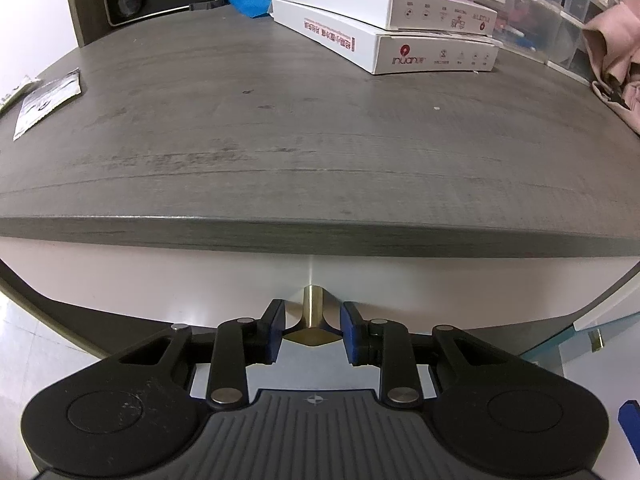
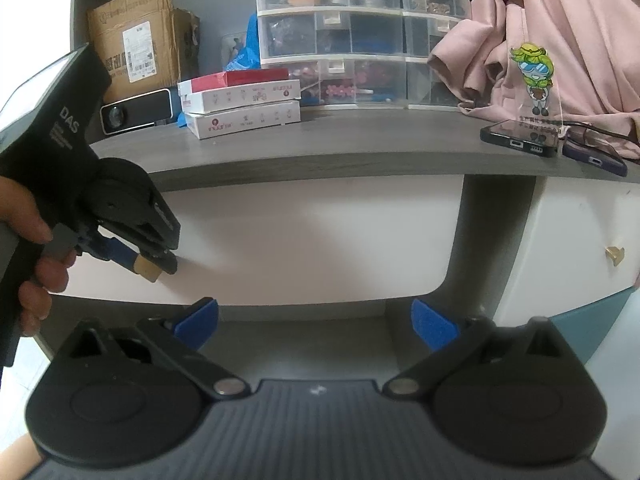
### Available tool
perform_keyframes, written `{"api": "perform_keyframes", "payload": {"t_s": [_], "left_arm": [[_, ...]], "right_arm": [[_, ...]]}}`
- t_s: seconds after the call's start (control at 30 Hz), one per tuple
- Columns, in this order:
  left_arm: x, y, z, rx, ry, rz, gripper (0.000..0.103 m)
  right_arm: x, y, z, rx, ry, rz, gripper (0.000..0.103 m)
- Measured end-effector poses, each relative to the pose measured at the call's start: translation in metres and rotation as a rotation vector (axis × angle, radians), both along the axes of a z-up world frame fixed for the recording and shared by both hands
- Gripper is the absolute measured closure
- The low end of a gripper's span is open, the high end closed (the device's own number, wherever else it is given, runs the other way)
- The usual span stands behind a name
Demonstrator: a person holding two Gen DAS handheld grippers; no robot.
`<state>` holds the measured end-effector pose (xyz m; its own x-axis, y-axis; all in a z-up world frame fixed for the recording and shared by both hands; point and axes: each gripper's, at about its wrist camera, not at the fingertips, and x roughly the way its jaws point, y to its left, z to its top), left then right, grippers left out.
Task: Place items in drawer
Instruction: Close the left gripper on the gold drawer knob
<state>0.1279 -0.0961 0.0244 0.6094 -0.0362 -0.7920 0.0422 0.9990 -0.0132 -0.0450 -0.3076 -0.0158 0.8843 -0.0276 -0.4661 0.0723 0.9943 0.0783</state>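
**Left gripper clamps the drawer's brass knob while the right one waits wide**

The left gripper (image 1: 312, 330) reaches straight at the white drawer front (image 1: 200, 280) just under the grey desktop (image 1: 280, 140), its blue pads pressed against either side of the brass knob (image 1: 312, 320). From the right wrist view the same left gripper (image 2: 154, 266) comes in from the left, angled slightly downward, with the person's hand (image 2: 30, 256) wrapped round its handle and the knob (image 2: 145, 270) pinched at its tip. The drawer front (image 2: 320, 240) appears flush with the desk frame.

The right gripper (image 2: 314, 322) hangs back, near the viewer and lower than the drawer, facing the desk with its blue fingers (image 2: 198, 322) spread wide and nothing between them.

On the desktop, far from the near edge, lie stacked white boxes (image 2: 244, 112) beside a small projector (image 2: 136, 114); to the right rest two phones (image 2: 520, 140) under a pink garment (image 2: 560, 40). A second brass knob (image 2: 615, 255) sits on the cabinet door at right.
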Motion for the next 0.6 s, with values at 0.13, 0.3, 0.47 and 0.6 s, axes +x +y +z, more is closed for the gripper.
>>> {"api": "perform_keyframes", "payload": {"t_s": [0.13,0.3,0.47,0.6], "left_arm": [[-0.001,-0.001,0.000,0.003,0.001,0.000,0.073],[-0.003,-0.002,0.001,0.000,0.001,0.001,0.073],[-0.007,-0.005,0.000,0.006,-0.004,0.001,0.073],[-0.012,-0.005,-0.001,0.011,-0.005,0.001,0.073]], "right_arm": [[-0.002,-0.002,0.001,0.004,-0.003,-0.005,0.000],[-0.004,-0.003,0.002,0.011,-0.005,-0.011,0.000],[-0.006,-0.003,0.004,0.008,-0.011,-0.009,0.000],[-0.010,-0.004,0.006,0.007,-0.014,-0.011,0.000]]}}
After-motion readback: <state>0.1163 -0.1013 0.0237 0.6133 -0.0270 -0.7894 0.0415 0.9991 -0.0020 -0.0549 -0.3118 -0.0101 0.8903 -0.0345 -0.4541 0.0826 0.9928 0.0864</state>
